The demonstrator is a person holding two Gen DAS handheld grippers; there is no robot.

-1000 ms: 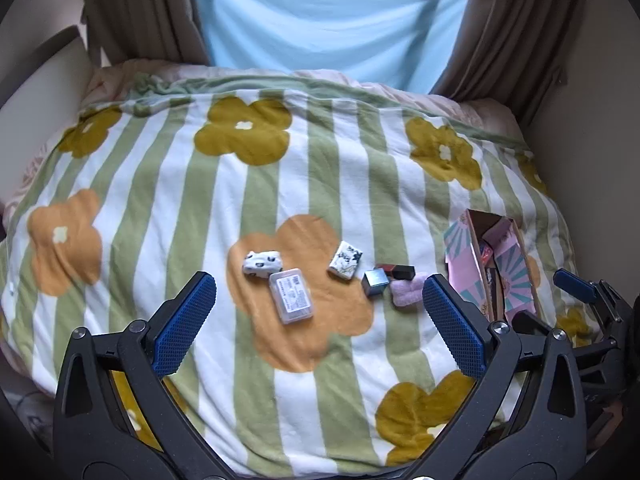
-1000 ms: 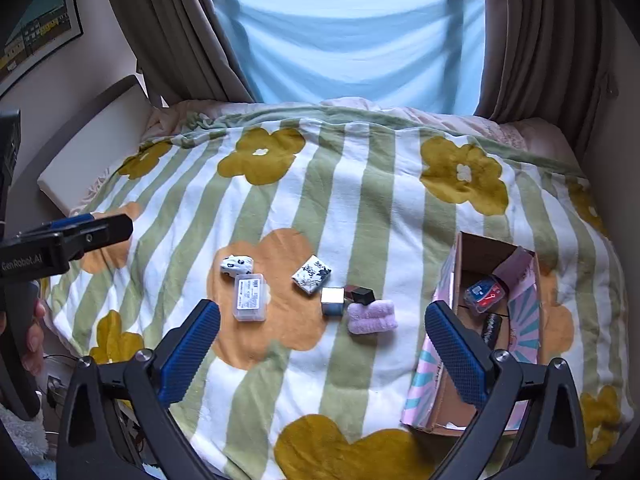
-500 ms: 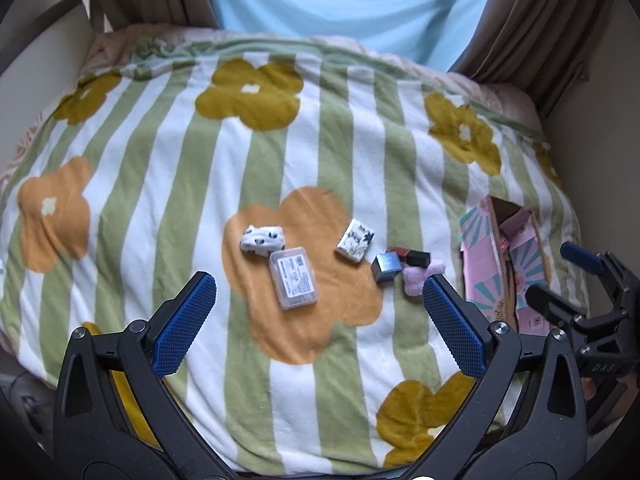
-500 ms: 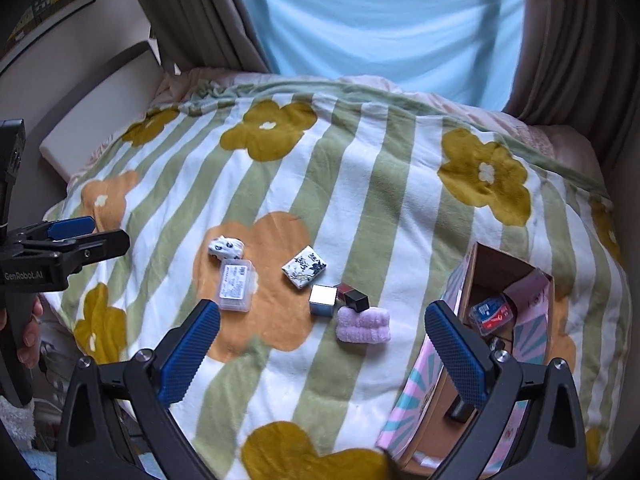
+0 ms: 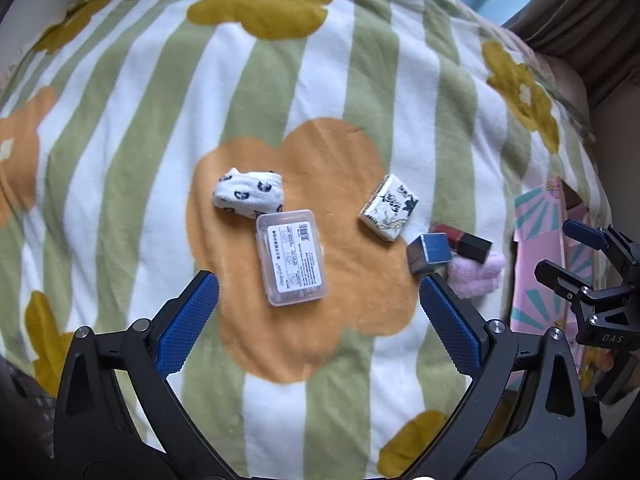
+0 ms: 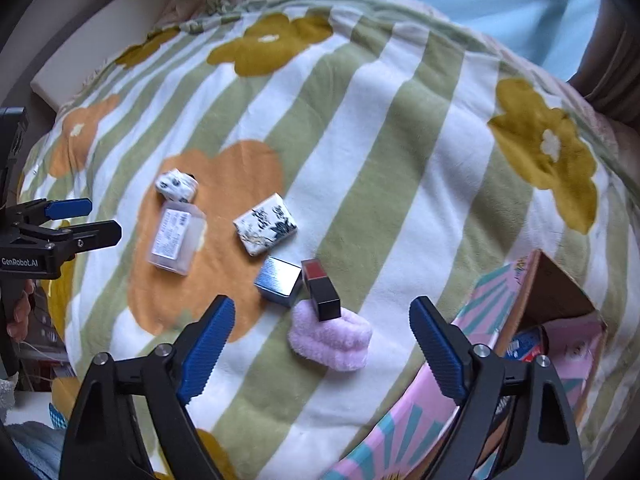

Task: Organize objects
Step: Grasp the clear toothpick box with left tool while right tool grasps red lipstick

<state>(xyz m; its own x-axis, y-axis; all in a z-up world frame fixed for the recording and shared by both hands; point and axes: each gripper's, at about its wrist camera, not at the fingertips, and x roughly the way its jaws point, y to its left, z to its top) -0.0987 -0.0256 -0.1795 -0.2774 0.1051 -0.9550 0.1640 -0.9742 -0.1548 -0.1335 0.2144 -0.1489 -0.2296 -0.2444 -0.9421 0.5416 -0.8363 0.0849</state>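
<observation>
On the striped flower blanket lie a clear plastic case (image 5: pixel 292 258), a rolled white patterned sock (image 5: pixel 249 193), a white floral box (image 5: pixel 389 207), a silver-blue cube box (image 5: pixel 429 253), a red-and-black lipstick box (image 5: pixel 464 241) and a fluffy pink roll (image 5: pixel 478 276). My left gripper (image 5: pixel 318 316) hovers open just below the clear case, nothing between its fingers. My right gripper (image 6: pixel 322 338) hangs over the pink roll (image 6: pixel 330 340) and the lipstick box (image 6: pixel 320 288); its jaws are closing, pads apart from both. The cube box (image 6: pixel 278 280) sits just left.
A pink patterned cardboard box (image 6: pixel 532 356) stands open at the right, with small packets inside. Curtains and a pale blue sheet back the bed. A white headboard edge (image 6: pixel 100 28) runs along the left. A hand shows at the far left edge.
Both grippers have dropped toward the blanket, so the objects look much bigger. The right gripper's fingers stand closer together than before and have come over the pink roll.
</observation>
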